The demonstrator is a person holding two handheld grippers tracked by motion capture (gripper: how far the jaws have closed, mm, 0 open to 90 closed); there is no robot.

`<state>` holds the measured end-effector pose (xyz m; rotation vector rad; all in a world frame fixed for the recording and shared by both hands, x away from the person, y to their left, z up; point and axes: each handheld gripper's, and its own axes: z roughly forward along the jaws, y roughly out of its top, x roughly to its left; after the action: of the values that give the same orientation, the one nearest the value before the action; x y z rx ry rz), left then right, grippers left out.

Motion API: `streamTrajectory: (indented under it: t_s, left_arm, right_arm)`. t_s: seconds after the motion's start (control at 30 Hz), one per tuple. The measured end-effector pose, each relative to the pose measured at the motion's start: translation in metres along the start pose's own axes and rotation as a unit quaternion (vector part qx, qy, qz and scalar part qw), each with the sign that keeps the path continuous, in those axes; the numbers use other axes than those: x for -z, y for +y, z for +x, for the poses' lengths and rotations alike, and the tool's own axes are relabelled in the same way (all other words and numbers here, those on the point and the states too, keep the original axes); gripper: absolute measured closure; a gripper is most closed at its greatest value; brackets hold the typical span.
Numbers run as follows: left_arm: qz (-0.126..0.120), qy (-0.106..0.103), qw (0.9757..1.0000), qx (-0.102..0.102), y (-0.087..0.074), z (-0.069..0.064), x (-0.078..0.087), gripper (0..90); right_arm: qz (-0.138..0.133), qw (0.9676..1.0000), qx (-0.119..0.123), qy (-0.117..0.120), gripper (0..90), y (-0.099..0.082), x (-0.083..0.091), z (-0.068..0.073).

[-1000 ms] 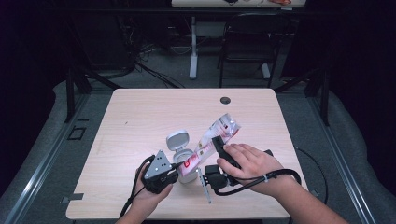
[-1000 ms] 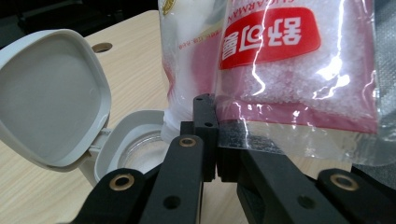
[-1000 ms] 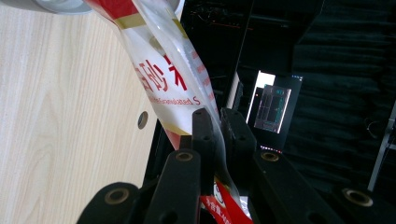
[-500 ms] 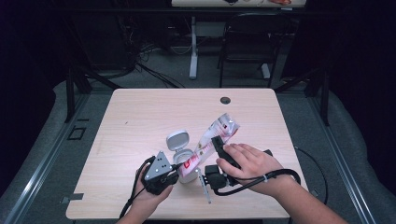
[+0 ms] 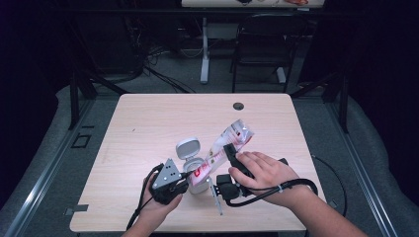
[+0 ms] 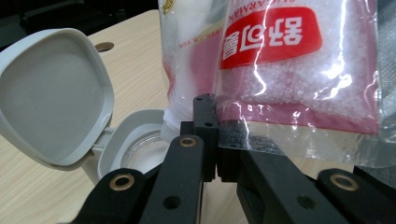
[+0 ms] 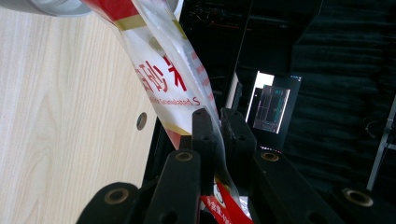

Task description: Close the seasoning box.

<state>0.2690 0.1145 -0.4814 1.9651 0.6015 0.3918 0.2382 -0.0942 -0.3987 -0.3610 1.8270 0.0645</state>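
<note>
- Two grippers are held over the near part of the table (image 5: pixel 148 123), each clamped on the same bag (image 5: pixel 217 153).
- Nearest the person, the left gripper (image 5: pixel 187 177) is seen just left of the bag's lower end; its jaws are closed on the bag's clear bottom seam, as shown in the left gripper view (image 6: pixel 211 140).
- The right gripper (image 5: pixel 228 149) is held on the bag's right side, farther up; its jaws are pinched shut on the plastic edge, as seen in the right gripper view (image 7: pixel 218 140).
- The bag, red and white with white grains inside (image 6: pixel 299 70), is tilted, its lower end over the jar (image 5: pixel 195 168) and its upper end raised away to the right.
- The jar stands under the bag, between the two grippers, with its hinged lid (image 5: pixel 188 147) flipped open just beyond it (image 6: pixel 51 93).
- A dark round hole (image 5: pixel 238 106) is seen in the table well beyond the bag.
</note>
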Motion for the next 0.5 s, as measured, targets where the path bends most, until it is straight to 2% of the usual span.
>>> streamTrajectory:
  t_s: [0.5]
  left_arm:
    - [0.003, -0.003, 1.0, -0.004, -0.0001, -0.0037, 0.0006, 89.4]
  right_arm:
    - [0.003, 1.0, 0.0, 0.002, 84.4, 0.0, 0.0019, -0.0024]
